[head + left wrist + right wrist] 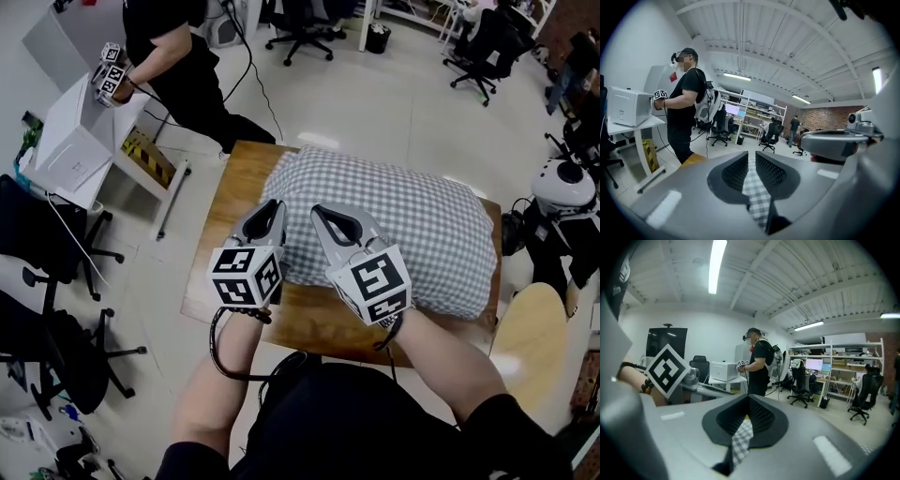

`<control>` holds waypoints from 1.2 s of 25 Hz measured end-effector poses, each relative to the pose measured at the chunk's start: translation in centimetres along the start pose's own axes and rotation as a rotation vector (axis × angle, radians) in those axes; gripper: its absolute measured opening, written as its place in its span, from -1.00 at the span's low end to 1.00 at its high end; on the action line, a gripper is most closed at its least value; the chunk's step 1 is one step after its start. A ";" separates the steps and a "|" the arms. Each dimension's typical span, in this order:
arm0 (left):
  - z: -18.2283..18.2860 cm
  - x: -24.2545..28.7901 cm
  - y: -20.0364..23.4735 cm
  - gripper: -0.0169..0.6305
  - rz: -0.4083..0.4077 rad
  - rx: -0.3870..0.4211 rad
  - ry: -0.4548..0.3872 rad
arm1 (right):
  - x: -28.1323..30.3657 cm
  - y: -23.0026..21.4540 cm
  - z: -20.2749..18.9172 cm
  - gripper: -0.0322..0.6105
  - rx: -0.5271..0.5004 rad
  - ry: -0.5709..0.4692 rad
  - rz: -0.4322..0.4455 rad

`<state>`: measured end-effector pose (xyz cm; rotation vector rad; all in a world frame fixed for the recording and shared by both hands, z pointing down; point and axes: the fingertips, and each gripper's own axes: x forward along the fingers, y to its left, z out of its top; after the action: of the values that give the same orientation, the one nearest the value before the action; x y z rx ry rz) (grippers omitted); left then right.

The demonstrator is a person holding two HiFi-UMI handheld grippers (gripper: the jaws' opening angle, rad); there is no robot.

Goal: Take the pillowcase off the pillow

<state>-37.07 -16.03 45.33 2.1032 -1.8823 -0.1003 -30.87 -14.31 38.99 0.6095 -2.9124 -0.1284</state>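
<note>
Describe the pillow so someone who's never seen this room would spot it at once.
In the middle of the pale office floor stands a small wooden table. The pillow lies on it, covering most of the top. Its grey-and-white gingham pillowcase makes it the only soft, checked thing among the black office chairs.

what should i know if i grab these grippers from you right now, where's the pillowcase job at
Left gripper: tongs a slit apart, checked fabric in the gap, grip looks loose.
Right gripper: tongs shut on a fold of the pillowcase.
The pillowcase lies full on the wooden table, both grippers at its near edge.
Done: near edge pinched. Left: probably re-grip on the left, then pull the case off.
</note>
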 end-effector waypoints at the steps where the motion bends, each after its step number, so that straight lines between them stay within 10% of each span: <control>1: -0.2 0.3 0.7 -0.75 0.003 -0.011 0.006 | 0.6 -0.1 -0.2 -0.89 0.003 0.002 0.001; 30: -15.2 10.4 18.3 0.11 0.020 -0.462 0.245 | 15.8 0.5 -11.8 -0.89 -0.004 0.138 0.073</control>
<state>-49.32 -24.90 66.43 1.6992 -1.5581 -0.2366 -43.24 -20.89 52.86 0.4899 -2.7959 -0.0791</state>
